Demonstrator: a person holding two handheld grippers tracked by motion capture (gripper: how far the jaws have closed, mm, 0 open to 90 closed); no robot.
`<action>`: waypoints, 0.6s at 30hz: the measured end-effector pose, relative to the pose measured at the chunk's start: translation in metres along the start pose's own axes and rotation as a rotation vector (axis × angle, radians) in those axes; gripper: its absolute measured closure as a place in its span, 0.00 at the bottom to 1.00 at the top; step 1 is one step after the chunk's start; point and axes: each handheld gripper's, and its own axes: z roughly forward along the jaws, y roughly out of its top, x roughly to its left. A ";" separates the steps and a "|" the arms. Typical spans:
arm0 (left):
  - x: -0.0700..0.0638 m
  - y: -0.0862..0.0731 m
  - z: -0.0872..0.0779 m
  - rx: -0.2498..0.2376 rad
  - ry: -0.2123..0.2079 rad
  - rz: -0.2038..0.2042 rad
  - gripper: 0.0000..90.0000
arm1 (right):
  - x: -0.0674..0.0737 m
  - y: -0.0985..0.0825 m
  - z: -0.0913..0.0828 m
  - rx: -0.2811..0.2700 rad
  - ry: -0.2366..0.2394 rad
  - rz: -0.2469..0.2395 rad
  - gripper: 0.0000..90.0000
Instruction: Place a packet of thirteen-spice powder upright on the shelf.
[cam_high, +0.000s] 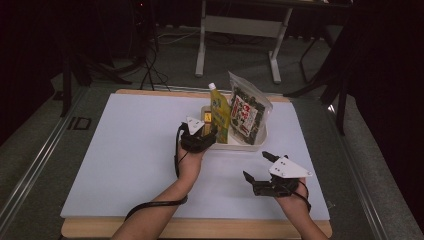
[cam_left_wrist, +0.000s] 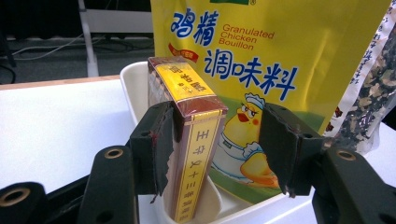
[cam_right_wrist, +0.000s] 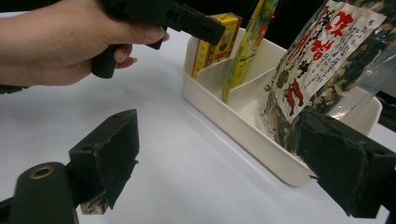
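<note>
Left gripper view puts the left gripper (cam_left_wrist: 212, 149) right at the near end of the white plastic divided tray (cam_left_wrist: 135, 81), its two black jaws standing partly apart around the small brown-and-yellow cardboard box (cam_left_wrist: 194, 140). One jaw's pad lies against the box's brown side; the other pad stands clear of it, with the yellow chicken-bouillon pouch (cam_left_wrist: 261, 56) showing through the gap. So the grip looks released, not clamped. The box stands upright in the tray's end compartment, its long axis vertical, straight ahead of the jaws, so I judge a clean pull-back along the gripper's own line would leave it standing. In the high view the left gripper (cam_high: 197, 137) is at the tray, while the right gripper (cam_high: 260, 172) hangs over the white table (cam_high: 125, 150), jaws wide and empty, well apart from the box. The clear bag of dark dried food (cam_high: 247, 112) stands at the tray's far end.
</note>
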 end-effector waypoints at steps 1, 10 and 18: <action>0.000 0.000 0.000 0.000 0.000 0.000 0.50 | 0.000 0.000 0.000 0.000 0.000 0.000 0.14; 0.007 0.007 -0.015 -0.006 -0.011 -0.001 0.50 | 0.000 0.001 0.000 -0.005 -0.002 0.006 0.14; 0.007 0.010 -0.030 0.001 -0.052 -0.001 0.46 | 0.000 0.001 0.001 -0.005 0.002 0.011 0.14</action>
